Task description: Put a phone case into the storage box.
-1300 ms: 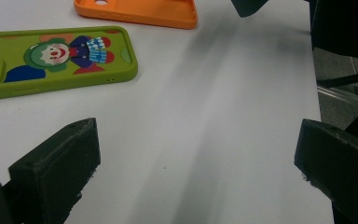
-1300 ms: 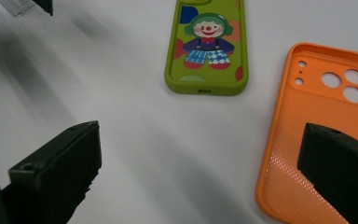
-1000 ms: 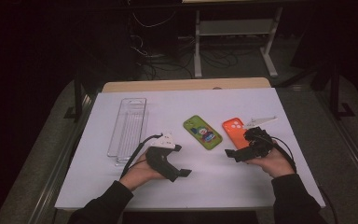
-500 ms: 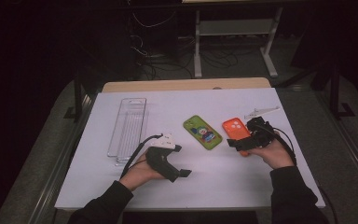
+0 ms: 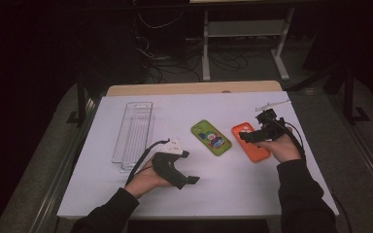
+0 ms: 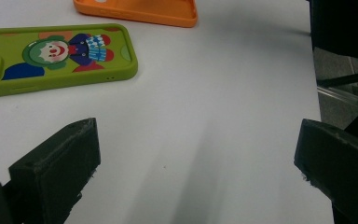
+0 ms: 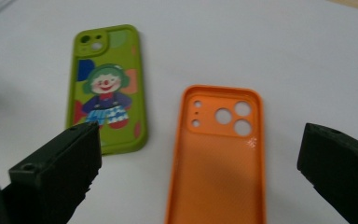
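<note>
Fingers, right gripper [image 5: 250, 137]: spread wide and holding nothing; in the right gripper view one black finger [image 7: 56, 172] rises at the lower left and the other at the lower right
Fingers, left gripper [image 5: 184, 178]: also spread wide with nothing between them; in the left gripper view bare white worktop lies between the two fingers [image 6: 58, 175]
Right gripper position: held in the person's right hand [image 5: 284, 149] above the near end of the orange phone case; I cannot tell if it touches the case
Left gripper position: held low over the worktop in the left hand [image 5: 145, 177], near the front edge, well apart from both cases
Orange phone case [image 5: 250, 141]: lies flat on the worktop right of centre, open side up, with its camera cut-outs at the far end in the right gripper view [image 7: 219, 154]
Green phone case [image 5: 211, 137]: lies flat just beside the orange one, on its left in the high view, clown picture facing up; the two are apart, not touching
Clear tray [image 5: 132, 135]: long, narrow, see-through, on the left part of the worktop, lengthwise away from the person
Worktop [image 5: 213, 194]: covered in white
Thin pale stick-like item [image 5: 272, 104]: lies at the far right, beyond the right gripper; too small to tell what it is
</note>
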`<state>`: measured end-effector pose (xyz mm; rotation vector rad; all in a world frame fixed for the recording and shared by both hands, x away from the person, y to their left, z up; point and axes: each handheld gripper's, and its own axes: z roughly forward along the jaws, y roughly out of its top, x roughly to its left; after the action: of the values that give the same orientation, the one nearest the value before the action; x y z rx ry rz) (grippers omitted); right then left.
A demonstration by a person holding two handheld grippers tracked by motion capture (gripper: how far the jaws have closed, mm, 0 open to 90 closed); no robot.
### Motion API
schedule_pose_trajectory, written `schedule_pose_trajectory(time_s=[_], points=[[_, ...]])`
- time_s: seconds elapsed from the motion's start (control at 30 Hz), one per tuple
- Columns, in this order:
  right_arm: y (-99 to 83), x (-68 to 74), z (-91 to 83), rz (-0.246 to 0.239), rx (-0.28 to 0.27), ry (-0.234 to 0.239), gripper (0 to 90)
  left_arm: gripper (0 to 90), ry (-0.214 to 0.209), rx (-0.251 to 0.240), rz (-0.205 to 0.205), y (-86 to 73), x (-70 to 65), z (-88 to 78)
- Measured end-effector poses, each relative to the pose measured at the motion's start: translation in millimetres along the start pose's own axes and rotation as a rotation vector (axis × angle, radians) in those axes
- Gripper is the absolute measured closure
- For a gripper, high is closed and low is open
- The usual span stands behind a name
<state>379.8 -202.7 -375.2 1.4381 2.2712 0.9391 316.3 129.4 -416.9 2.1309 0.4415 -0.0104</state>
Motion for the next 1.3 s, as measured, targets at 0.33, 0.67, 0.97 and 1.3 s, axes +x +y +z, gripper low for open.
schedule_pose_trajectory(time_s=[0.33,0.67,0.97,1.3], points=[[9.1,-13.7,16.0,0.061,0.035,-0.072,0.0,0.0,0.002,0.004,0.004,0.2,1.4,-0.7],[0.5,-13.9,26.8,0.069,0.154,-0.094,0.0,0.0,-0.004,0.003,-0.005,-0.2,1.2,-0.2],[-13.5,-14.1,40.8,0.071,0.259,-0.097,0.0,0.0,-0.003,0.003,-0.005,-0.5,1.2,0.5],[-23.9,-11.8,47.8,0.075,0.334,-0.094,0.0,0.0,-0.004,0.007,-0.002,-0.9,1.4,1.2]])
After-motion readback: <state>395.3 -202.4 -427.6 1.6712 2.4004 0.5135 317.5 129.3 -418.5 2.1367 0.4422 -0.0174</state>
